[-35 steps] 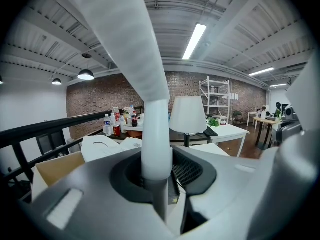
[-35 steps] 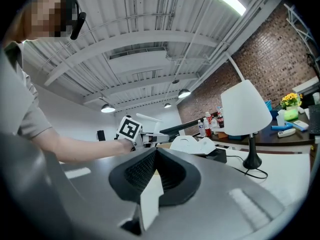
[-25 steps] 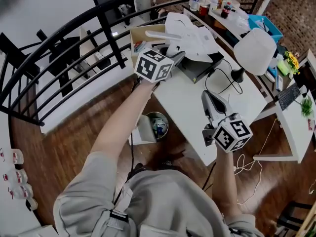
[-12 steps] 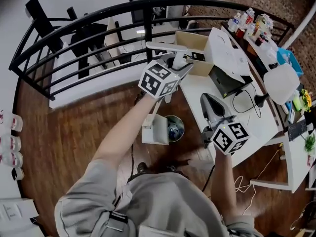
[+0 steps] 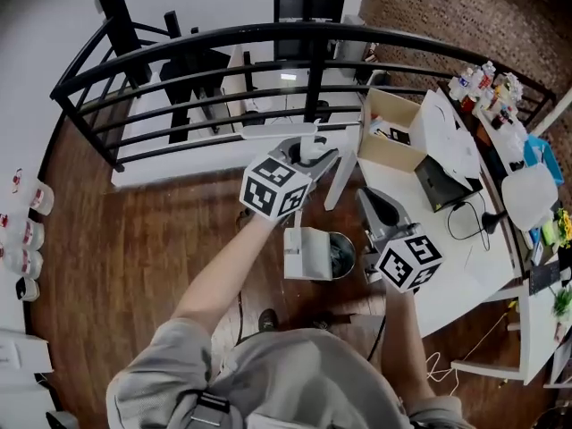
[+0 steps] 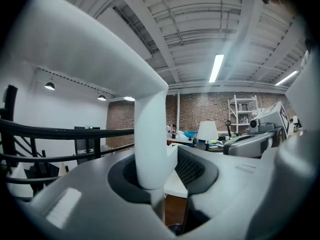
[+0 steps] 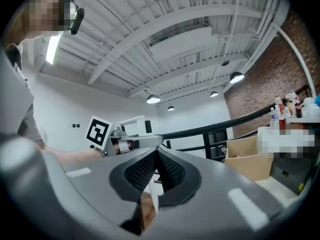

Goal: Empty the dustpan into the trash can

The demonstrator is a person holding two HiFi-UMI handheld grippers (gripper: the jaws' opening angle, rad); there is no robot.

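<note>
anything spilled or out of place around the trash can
Nothing stands out. The trash can stands upright on the wood floor with rubbish inside, and no litter shows around it. The white dustpan is right beside it, its handle clamped in the left gripper.

Seen from above, the person's left arm (image 5: 219,280) reaches far forward, sleeve at the shoulder, forearm bare. The left gripper (image 5: 313,150) points almost level; its jaws, just eased slightly wider, grip the white dustpan handle (image 5: 279,130). The right arm (image 5: 402,329) stays nearer the body. The right gripper (image 5: 368,202) sits to the right and nearer, level, its jaws pressed together with nothing between them.
</note>
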